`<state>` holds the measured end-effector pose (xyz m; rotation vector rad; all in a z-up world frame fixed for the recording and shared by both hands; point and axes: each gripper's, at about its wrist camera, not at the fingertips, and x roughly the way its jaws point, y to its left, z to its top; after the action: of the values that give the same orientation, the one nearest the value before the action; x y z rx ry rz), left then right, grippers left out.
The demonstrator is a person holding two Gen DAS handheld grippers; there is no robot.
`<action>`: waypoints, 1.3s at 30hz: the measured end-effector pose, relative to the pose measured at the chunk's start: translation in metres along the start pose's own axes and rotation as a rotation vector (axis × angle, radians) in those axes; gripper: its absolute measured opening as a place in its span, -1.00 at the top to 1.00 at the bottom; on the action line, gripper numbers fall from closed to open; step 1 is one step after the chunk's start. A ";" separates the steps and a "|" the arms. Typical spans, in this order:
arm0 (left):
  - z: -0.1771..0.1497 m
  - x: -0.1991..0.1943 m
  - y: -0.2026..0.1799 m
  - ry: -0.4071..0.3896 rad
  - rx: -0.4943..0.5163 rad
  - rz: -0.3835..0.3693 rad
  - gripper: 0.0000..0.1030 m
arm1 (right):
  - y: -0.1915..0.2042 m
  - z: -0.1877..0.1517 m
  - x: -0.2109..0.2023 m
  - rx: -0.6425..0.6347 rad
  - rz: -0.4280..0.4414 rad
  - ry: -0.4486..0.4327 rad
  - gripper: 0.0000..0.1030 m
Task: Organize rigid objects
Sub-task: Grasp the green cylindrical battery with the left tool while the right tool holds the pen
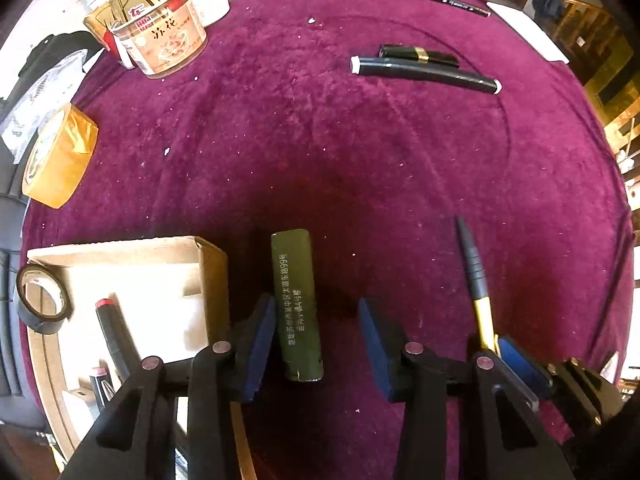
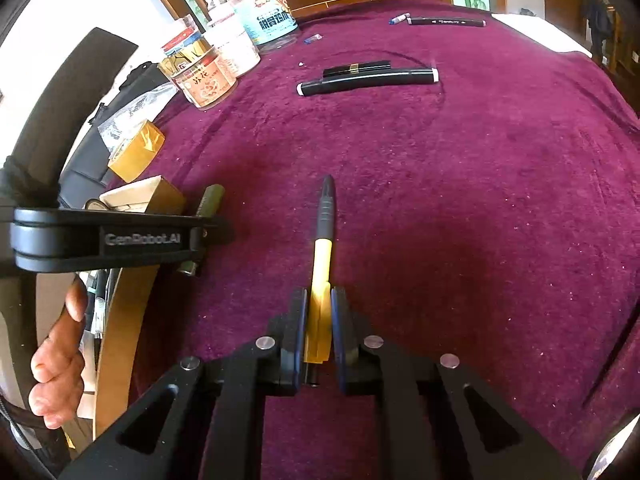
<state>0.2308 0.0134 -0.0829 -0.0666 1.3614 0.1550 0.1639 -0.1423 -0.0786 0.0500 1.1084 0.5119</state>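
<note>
Purple velvet cloth point(image 1: 360, 152) covers the round table, ringed at its far edge by food jars point(image 1: 168, 40) and a roll of tan tape point(image 1: 56, 156); two black markers point(image 1: 424, 70) lie side by side well apart from the work.

Left gripper point(image 1: 316, 340) points steeply down over a green rectangular block point(image 1: 296, 308) lying on the cloth; its jaws stand partly open with the block between them; the left pad point(image 1: 260, 344) looks to touch the block's side, the right pad point(image 1: 376, 344) stands clear, so nothing is gripped. Just beside the block sits an open cardboard box point(image 1: 208, 272) already holding a red-tipped marker point(image 1: 112, 332), with a dark tape roll point(image 1: 42, 300) leaning at its rim.

Right gripper point(image 2: 320, 328) is clamped tight on a yellow pen point(image 2: 322, 264), its grey tip pointing away above the cloth.

Risks, as I judge them: the block sits off-centre between the pads, so a closing squeeze could push it sideways against the box wall or twist it out; the smooth narrow faces may slip on lifting; the held pen hangs near the left gripper, and the two tools could knock together. Whether the block's near end rests flat is hard to tell, since the fisheye distorts it.
</note>
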 end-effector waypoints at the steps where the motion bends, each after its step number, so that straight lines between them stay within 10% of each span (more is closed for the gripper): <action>1: 0.000 0.001 -0.001 -0.003 0.004 0.008 0.16 | 0.000 0.000 0.000 -0.002 -0.002 -0.001 0.78; 5: -0.004 0.000 -0.003 -0.018 0.014 0.023 0.55 | 0.001 -0.001 0.000 -0.008 -0.008 -0.002 0.78; 18: -0.047 -0.012 0.014 -0.001 0.002 -0.236 0.60 | 0.000 0.000 0.001 -0.005 -0.002 -0.008 0.78; 39: -0.046 -0.018 0.030 -0.010 -0.036 -0.304 0.59 | 0.001 -0.001 0.001 -0.011 -0.008 -0.012 0.78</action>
<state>0.1781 0.0356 -0.0735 -0.3007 1.3217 -0.0759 0.1631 -0.1411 -0.0790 0.0391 1.0933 0.5095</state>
